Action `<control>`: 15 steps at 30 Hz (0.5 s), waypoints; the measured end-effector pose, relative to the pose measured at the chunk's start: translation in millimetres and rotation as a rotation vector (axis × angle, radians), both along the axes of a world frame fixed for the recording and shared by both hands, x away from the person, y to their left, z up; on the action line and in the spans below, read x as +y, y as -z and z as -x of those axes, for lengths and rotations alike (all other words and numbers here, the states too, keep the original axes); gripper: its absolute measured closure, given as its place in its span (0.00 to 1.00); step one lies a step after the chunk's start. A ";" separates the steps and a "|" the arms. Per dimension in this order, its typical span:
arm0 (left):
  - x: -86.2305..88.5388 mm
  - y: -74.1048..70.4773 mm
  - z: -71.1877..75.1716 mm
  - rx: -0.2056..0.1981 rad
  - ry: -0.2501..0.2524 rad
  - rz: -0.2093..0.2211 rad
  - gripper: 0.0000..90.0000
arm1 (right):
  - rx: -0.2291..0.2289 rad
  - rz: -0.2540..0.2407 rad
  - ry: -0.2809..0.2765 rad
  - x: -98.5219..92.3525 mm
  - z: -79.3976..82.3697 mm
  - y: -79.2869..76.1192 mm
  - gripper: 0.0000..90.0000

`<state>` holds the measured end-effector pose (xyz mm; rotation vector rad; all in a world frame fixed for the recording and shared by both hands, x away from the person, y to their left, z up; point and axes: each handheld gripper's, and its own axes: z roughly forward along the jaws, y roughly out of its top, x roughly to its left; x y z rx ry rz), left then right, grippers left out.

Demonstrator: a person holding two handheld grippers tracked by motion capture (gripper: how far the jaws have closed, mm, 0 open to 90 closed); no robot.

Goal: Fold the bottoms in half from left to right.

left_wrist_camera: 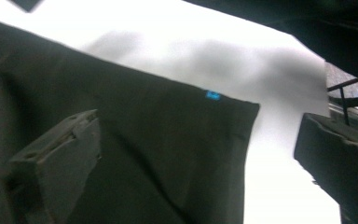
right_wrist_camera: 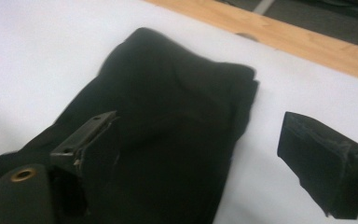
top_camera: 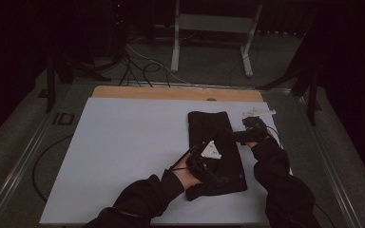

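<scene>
Black folded cloth (top_camera: 216, 149) lies flat on the white surface (top_camera: 123, 152), toward its right side, with its long edge running away from me. A small blue tag (left_wrist_camera: 212, 95) sits near one corner of it in my left gripper view.

My left tongs (top_camera: 209, 156) hover over the near half of the cloth, the grey three-cornered plate on top facing up. In the left gripper view their jaws stand wide apart: one is above the dark fabric, the other is out over the bare white surface past the cloth's edge. Nothing is pinched between them; they are released.

My right tongs (top_camera: 253, 127) are at the cloth's right edge, near its far half. In the right gripper view the jaws are spread wide too, one above the fabric and one over the white surface beside it, with the folded edge of the cloth lying below the gap. They grasp nothing either.

A strip of bare wood (top_camera: 171, 92) shows along the far edge of the surface, and a small pale object (top_camera: 259, 113), too small to identify, lies just beyond my right tongs. Both my sleeves are dark.
</scene>
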<state>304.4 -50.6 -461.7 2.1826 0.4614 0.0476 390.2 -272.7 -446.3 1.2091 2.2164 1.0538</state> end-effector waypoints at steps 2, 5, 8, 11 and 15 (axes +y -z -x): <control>2.9 0.5 -2.1 0.004 -0.012 0.004 0.00 | -0.001 -0.006 -0.005 -0.5 4.2 2.6 0.12; 7.0 0.8 -5.5 0.007 -0.025 -0.001 0.00 | 0.000 -0.011 -0.006 -1.1 7.7 6.8 0.11; 11.2 2.0 -9.6 0.010 -0.038 -0.005 0.00 | 0.004 -0.016 -0.008 -1.5 8.7 11.3 0.11; 15.6 4.2 -14.3 0.016 -0.052 -0.010 0.00 | 0.004 -0.014 -0.010 -1.3 8.7 15.7 0.11; 22.3 8.5 -22.0 0.025 -0.069 -0.019 0.00 | 0.004 -0.023 -0.009 -1.6 8.1 20.1 0.11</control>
